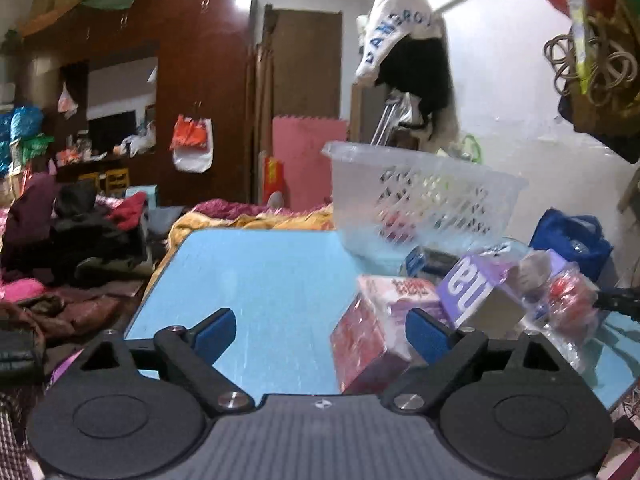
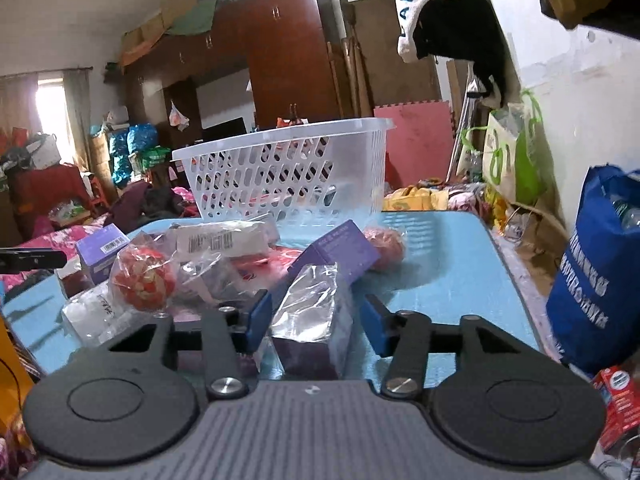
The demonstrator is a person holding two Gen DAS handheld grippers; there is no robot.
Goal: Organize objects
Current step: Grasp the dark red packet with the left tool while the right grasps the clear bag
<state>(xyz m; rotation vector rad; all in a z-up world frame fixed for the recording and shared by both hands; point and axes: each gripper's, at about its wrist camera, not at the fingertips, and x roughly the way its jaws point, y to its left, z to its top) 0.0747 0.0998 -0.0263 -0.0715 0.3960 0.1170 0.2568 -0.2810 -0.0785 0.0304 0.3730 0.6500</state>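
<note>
A pile of small packaged goods lies on the light blue table (image 1: 260,272) in front of a white slotted basket (image 1: 424,196). My left gripper (image 1: 322,336) stands open; a red and pink box (image 1: 372,336) sits between its fingers, close to the right pad and far from the left one. In the right wrist view, my right gripper (image 2: 316,322) straddles a purple box in clear wrap (image 2: 312,320). A thin gap shows at the right pad, so the pads do not clamp it. A red ball in plastic (image 2: 144,280) lies to the left, the basket (image 2: 288,172) behind.
Another purple box (image 2: 340,248), a barcoded white packet (image 2: 216,240) and a second red ball (image 2: 384,248) crowd the table (image 2: 440,272). A blue bag (image 2: 592,272) stands off its right edge. Clothes and bedding lie beyond the far edge; a wardrobe (image 1: 192,80) backs the room.
</note>
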